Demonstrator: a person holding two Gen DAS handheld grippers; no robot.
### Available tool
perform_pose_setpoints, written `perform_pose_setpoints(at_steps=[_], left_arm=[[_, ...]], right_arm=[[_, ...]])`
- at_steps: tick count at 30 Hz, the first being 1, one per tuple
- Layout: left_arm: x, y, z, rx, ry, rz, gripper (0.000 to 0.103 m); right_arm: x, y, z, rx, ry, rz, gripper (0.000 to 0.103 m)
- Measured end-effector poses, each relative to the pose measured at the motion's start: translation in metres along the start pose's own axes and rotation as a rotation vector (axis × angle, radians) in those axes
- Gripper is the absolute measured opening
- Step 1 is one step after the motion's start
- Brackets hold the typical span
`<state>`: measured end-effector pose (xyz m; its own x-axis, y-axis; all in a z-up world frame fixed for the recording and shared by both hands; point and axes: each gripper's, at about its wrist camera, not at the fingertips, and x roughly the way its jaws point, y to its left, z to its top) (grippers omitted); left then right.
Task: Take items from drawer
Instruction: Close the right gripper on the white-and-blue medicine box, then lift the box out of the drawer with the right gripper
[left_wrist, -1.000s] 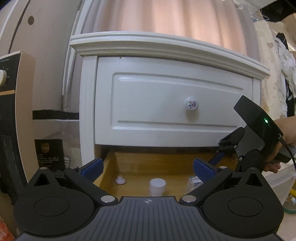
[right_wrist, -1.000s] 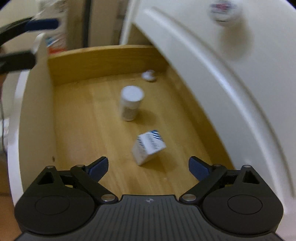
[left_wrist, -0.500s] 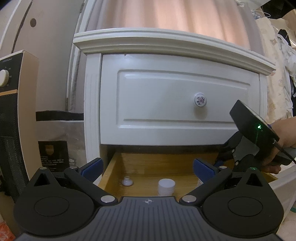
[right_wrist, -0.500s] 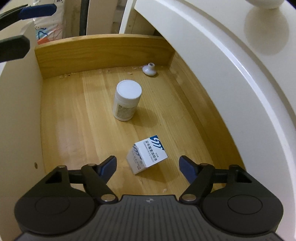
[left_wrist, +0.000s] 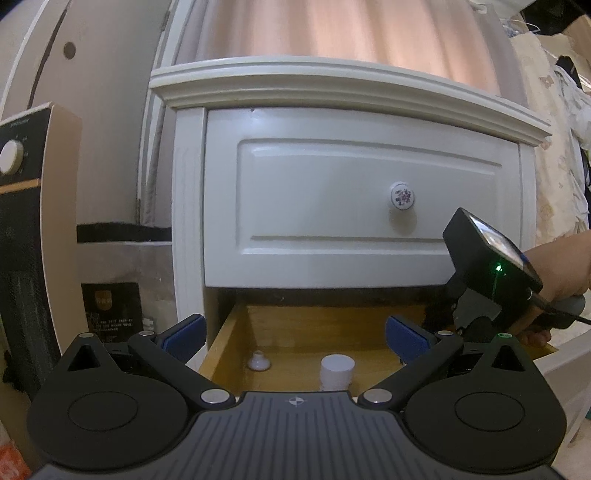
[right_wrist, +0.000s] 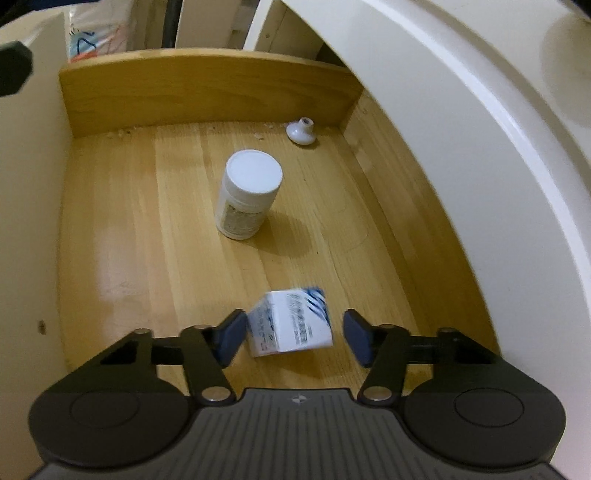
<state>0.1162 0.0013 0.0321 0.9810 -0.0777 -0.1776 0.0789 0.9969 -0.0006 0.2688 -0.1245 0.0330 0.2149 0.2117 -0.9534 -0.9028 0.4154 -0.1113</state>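
I have the right gripper (right_wrist: 291, 338) lowered inside the open lower drawer (right_wrist: 207, 85), jaws apart and straddling the small white-and-blue box (right_wrist: 291, 323). Its left pad (right_wrist: 231, 339) sits just beside the box; the right pad stands apart from it. The box lies tilted on the wooden drawer floor. The white pill bottle (right_wrist: 249, 194) stands upright at 12 o'clock from the box. A loose white knob (right_wrist: 302, 130) lies at 1 o'clock near the far wall. My left gripper (left_wrist: 295, 334) hovers at the drawer's edge, jaws spread wide and holding nothing.
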Motion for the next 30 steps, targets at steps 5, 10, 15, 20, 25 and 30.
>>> perform_pose_setpoints(at_steps=[5, 10, 15, 20, 25, 30], left_arm=[[0.0008, 0.0044, -0.0013, -0.010, 0.009, 0.002, 0.103], [0.0016, 0.0046, -0.0019, -0.013, 0.012, -0.006, 0.103], [0.0016, 0.0003, -0.0037, 0.000, 0.014, -0.010, 0.103], [-0.0003, 0.0001, -0.0032, -0.001, 0.014, -0.011, 0.103], [-0.0010, 0.0002, -0.0023, -0.002, 0.014, -0.013, 0.103], [-0.0022, 0.0030, -0.0015, -0.014, 0.009, -0.005, 0.103]], right_arm=[[0.0055, 0.0008, 0.0014, 0.005, 0.017, 0.012, 0.047], [0.0052, 0.0000, 0.0023, 0.024, 0.024, 0.036, 0.035], [0.0063, 0.0011, 0.0027, 0.028, 0.027, -0.012, 0.027], [0.0047, 0.0006, 0.0027, 0.042, 0.038, -0.010, 0.027], [0.0037, 0.0016, 0.0031, 0.051, 0.035, 0.002, 0.027], [-0.0001, 0.0031, 0.0055, 0.084, 0.036, 0.041, 0.027]])
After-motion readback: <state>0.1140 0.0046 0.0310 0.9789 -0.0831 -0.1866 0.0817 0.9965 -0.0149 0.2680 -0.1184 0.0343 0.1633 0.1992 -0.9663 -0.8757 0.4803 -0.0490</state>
